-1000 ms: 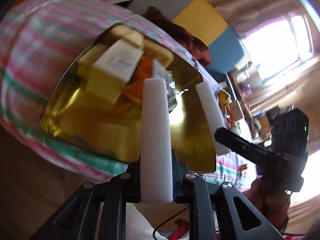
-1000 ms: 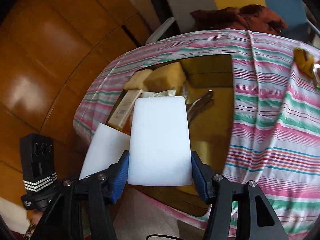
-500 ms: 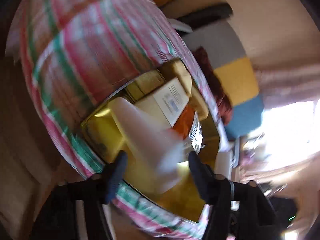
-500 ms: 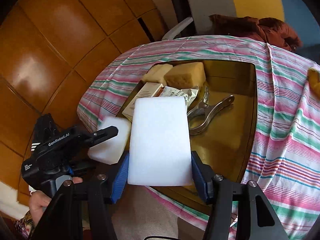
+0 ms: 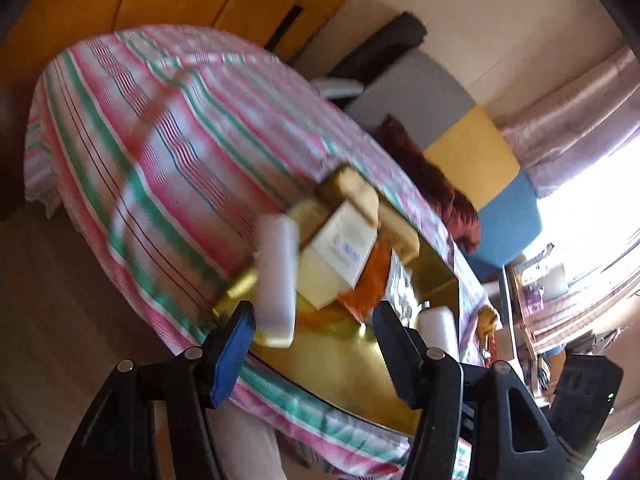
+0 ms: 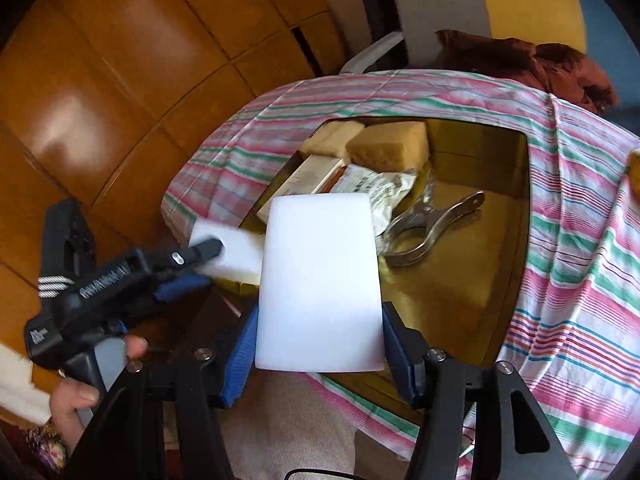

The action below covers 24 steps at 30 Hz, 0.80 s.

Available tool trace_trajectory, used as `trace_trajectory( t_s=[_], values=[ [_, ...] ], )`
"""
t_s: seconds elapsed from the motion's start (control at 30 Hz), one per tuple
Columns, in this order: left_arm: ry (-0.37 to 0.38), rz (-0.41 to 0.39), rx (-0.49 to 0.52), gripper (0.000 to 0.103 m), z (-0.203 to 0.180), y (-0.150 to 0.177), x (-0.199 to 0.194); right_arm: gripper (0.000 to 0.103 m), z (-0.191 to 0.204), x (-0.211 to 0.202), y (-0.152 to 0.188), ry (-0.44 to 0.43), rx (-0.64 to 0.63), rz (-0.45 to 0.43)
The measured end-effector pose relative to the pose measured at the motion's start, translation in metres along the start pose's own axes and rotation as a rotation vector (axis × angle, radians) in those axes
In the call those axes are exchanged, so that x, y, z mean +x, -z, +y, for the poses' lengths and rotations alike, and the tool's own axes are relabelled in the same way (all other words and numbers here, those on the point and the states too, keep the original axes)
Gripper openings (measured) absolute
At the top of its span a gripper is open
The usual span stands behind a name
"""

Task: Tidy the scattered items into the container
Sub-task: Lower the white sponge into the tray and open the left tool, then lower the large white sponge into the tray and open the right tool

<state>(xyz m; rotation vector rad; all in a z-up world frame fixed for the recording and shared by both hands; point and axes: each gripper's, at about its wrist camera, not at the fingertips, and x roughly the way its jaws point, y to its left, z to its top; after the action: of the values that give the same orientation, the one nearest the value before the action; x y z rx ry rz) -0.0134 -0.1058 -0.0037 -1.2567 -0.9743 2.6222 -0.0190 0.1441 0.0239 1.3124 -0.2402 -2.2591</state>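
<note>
A gold tray (image 6: 480,280) sits on a striped cloth and holds two yellow sponges (image 6: 388,146), a box (image 6: 308,176), a packet (image 6: 376,188) and a metal clip (image 6: 432,224). My right gripper (image 6: 320,320) is shut on a white foam block (image 6: 320,272) above the tray's near edge. A second white block (image 6: 236,252) lies at the tray's left rim, beside my left gripper (image 6: 200,264). In the left wrist view this block (image 5: 276,280) is blurred against the left pad only. The left gripper (image 5: 312,312) has its jaws wide and closing a little, pressing on nothing.
The striped cloth (image 6: 580,260) covers a small table with drops on all sides. A chair with a dark red garment (image 6: 540,60) stands behind it, wooden panels (image 6: 120,80) to the left. A yellow item (image 6: 634,168) lies at the cloth's right edge. A hand (image 6: 76,392) holds the left gripper.
The left gripper was shut on the thin white block, then opened and let it go at the tray's rim while backing off and rising. The right gripper kept its block and drifted slightly.
</note>
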Motion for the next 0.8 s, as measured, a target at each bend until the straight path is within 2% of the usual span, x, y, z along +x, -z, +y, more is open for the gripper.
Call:
trace_trajectory(
  t_s=[0.13, 0.27, 0.3, 0.37, 0.43, 0.53, 0.6, 0.63, 0.67, 0.73, 0.8],
  values=[
    [-0.006, -0.003, 0.016, 0.061, 0.005, -0.01, 0.003, 0.059, 0.017, 0.017, -0.005, -0.025, -0.139, 0.087],
    [0.033, 0.039, 0.026, 0.06, 0.004, -0.017, 0.01, 0.061, 0.027, 0.044, -0.01, 0.014, -0.267, 0.152],
    [0.064, 0.051, 0.035, 0.059, 0.001, -0.017, 0.012, 0.062, 0.025, 0.048, -0.013, 0.023, -0.27, 0.152],
    [0.144, 0.043, 0.079, 0.059, -0.01, -0.015, 0.009, 0.072, 0.02, 0.05, -0.016, 0.051, -0.259, 0.139],
    [0.183, 0.067, 0.147, 0.059, -0.024, -0.013, 0.014, 0.078, 0.012, 0.042, -0.018, 0.083, -0.211, 0.101],
    [0.26, 0.152, 0.218, 0.059, -0.044, -0.004, 0.03, 0.078, -0.001, 0.029, -0.016, 0.055, -0.128, 0.085],
    [0.271, 0.193, 0.266, 0.059, -0.055, 0.004, 0.04, 0.077, -0.01, 0.024, -0.014, 0.05, -0.078, 0.072],
    [0.28, 0.213, 0.27, 0.059, -0.057, 0.006, 0.044, 0.071, -0.012, 0.024, -0.013, 0.053, -0.068, 0.076],
    [0.273, 0.214, 0.266, 0.058, -0.056, 0.007, 0.044, 0.055, -0.015, 0.026, -0.013, 0.061, -0.062, 0.085],
    [0.247, 0.176, 0.259, 0.058, -0.052, 0.006, 0.039, 0.038, -0.018, 0.03, -0.011, 0.054, -0.06, 0.105],
    [0.215, 0.105, 0.237, 0.058, -0.044, 0.0, 0.024, 0.037, -0.019, 0.038, -0.012, 0.058, -0.063, 0.122]
  ],
)
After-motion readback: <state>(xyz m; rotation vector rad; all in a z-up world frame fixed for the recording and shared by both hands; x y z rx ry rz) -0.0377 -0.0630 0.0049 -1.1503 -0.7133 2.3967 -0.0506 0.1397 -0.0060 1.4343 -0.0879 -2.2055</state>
